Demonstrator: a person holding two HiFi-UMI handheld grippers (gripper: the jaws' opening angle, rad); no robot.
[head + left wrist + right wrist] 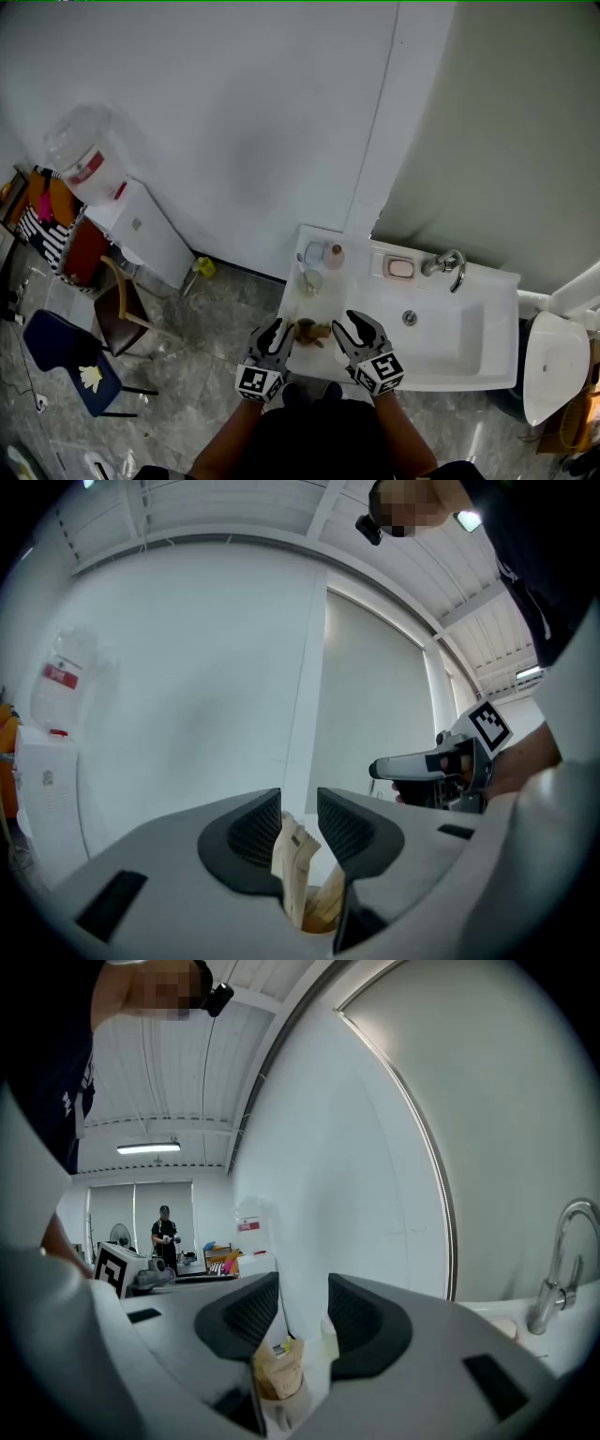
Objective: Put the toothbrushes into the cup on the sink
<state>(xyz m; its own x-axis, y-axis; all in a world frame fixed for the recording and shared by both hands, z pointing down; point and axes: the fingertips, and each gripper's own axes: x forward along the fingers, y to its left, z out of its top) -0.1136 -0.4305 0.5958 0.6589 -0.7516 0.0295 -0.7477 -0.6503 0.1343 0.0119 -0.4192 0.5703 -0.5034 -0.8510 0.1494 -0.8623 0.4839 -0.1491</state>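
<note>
Here, left hand-held gripper (300, 806) pinching tan packet (296, 866), right hand-held gripper (305, 1290) open, faucet (547, 1299) in its view, not the left's

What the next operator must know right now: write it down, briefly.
Left gripper: shut on a brown paper packet, over the sink counter's front edge.
Right gripper: open, beside the packet.
Cup: on the counter behind the grippers, no toothbrush visible in it.
Done: nothing in the cup.
Left: no bare toothbrush in view; probably unpack, then fill the cup.
</note>
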